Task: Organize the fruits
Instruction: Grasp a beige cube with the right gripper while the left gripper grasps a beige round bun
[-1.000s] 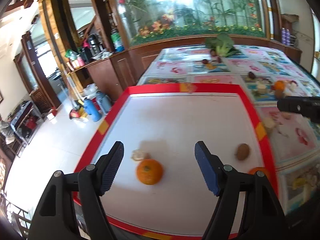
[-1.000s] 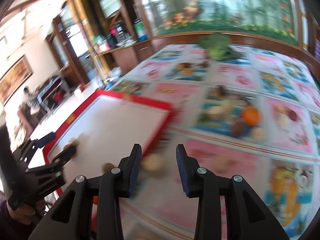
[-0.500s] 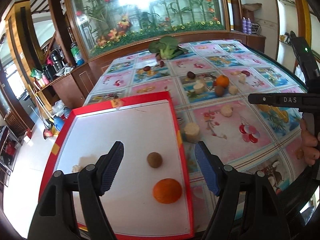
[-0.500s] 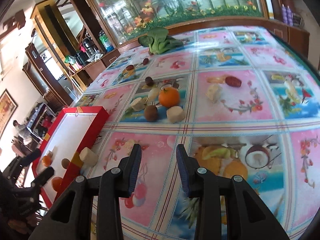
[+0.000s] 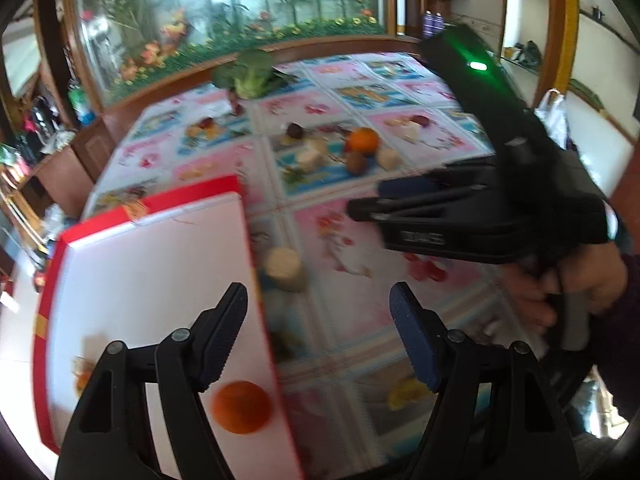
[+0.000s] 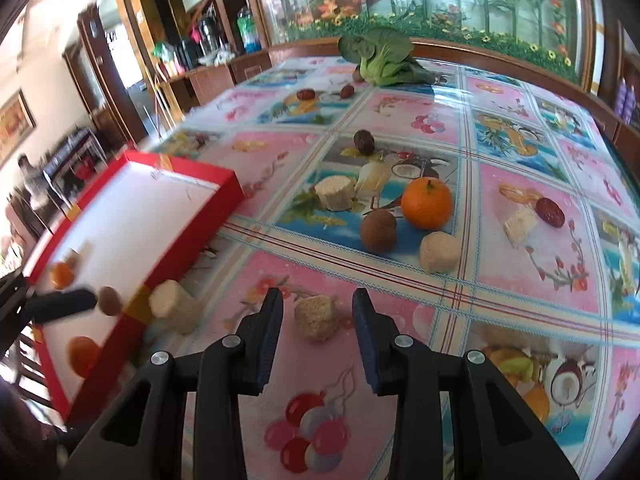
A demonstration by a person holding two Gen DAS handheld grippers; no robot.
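Both my claws are open over the table.
My right claw (image 6: 318, 330) sits around a beige chunk (image 6: 316, 317); my wide left claw (image 5: 318, 330) holds nothing, by the red tray (image 5: 160, 208).

The left claw (image 5: 320, 340) hangs wide open over the red tray (image 5: 160, 208) edge; 1 orange (image 5: 241, 407) lies inside, a beige chunk (image 5: 284, 267) just outside on the counter (image 5: 360, 240).
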